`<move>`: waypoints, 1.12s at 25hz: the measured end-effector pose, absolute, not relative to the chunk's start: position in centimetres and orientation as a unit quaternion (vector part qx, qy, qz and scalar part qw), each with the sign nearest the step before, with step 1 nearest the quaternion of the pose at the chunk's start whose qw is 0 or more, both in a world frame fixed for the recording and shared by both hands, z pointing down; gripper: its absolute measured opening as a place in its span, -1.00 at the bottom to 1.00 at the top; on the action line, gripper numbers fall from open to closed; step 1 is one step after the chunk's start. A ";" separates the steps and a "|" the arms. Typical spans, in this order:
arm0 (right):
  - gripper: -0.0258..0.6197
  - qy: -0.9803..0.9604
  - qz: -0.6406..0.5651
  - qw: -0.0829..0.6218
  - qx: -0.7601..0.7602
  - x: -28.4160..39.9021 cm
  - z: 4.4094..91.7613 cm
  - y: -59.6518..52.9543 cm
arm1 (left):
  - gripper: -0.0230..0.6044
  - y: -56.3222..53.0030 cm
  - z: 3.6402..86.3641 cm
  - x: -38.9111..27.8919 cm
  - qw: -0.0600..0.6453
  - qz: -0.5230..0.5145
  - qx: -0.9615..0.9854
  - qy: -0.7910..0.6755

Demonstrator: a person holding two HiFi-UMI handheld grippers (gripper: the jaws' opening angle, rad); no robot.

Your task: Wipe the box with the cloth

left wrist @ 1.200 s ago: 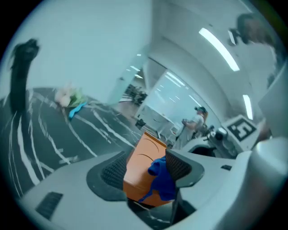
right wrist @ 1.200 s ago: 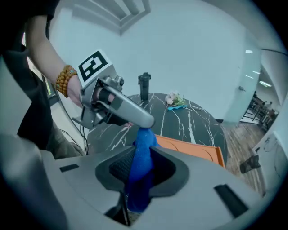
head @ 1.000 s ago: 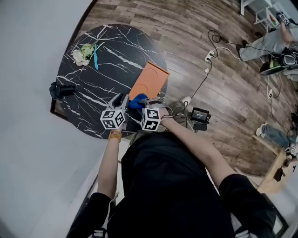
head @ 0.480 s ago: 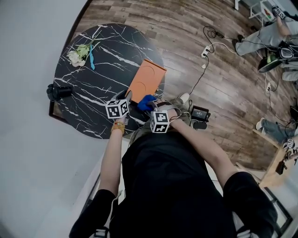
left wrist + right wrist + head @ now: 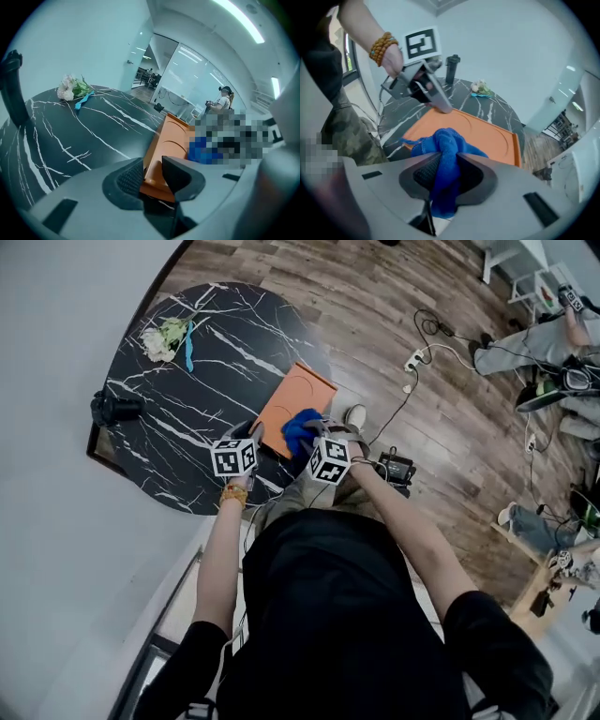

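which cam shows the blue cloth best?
Right gripper view: the cloth fills the foreground, pinched in the right claw over the orange box. Head view shows only a small blue patch; left gripper view catches an edge beside a mosaic patch.

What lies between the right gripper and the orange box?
The blue cloth: pinched in the right gripper, it bunches out over the orange box. The right gripper view shows this.

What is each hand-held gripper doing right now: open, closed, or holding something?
Left hand-held gripper: closed on the near edge of the orange box.
Right hand-held gripper: closed on the blue cloth.
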State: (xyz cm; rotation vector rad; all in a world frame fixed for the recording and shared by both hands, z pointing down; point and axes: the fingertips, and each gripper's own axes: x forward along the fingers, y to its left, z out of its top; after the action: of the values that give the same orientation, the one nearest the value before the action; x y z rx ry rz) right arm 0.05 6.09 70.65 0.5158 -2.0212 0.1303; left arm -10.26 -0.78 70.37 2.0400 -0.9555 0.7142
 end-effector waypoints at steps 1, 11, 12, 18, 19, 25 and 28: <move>-0.67 -0.831 0.070 0.499 0.236 2.0 70.6 4.3 | -0.53 -0.9 70.4 -10.1 0.380 0.279 0.797 -0.378; -0.67 -0.838 0.055 0.489 0.235 1.8 70.5 0.3 | -0.51 -0.6 70.7 -11.4 0.424 0.269 0.748 -0.434; -0.67 -0.850 0.036 0.488 0.197 0.2 70.4 1.8 | -0.51 -0.8 70.6 -11.1 0.425 0.274 0.744 -0.436; -0.67 -0.889 0.037 0.455 0.021 -1.7 70.5 6.1 | -0.41 -0.4 70.0 -11.1 0.377 0.365 0.695 -0.492; -0.67 -0.892 0.054 0.448 0.025 -0.7 70.3 5.0 | -0.41 -0.4 69.3 -10.8 0.371 0.369 0.689 -0.502; -0.67 -0.889 0.049 0.449 0.079 4.4 70.0 -0.7 | -0.41 0.3 68.2 -4.3 0.375 0.369 0.693 -0.493; -0.67 -0.891 0.038 0.452 0.003 4.8 70.0 0.2 | -0.40 0.4 70.0 -1.7 0.388 0.383 0.681 -0.489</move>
State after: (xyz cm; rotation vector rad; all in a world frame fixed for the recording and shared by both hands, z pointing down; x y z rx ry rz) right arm 4.79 0.23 69.97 0.0076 -2.2016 0.0936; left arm -1.73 0.37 69.96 1.7334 -1.2444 0.9732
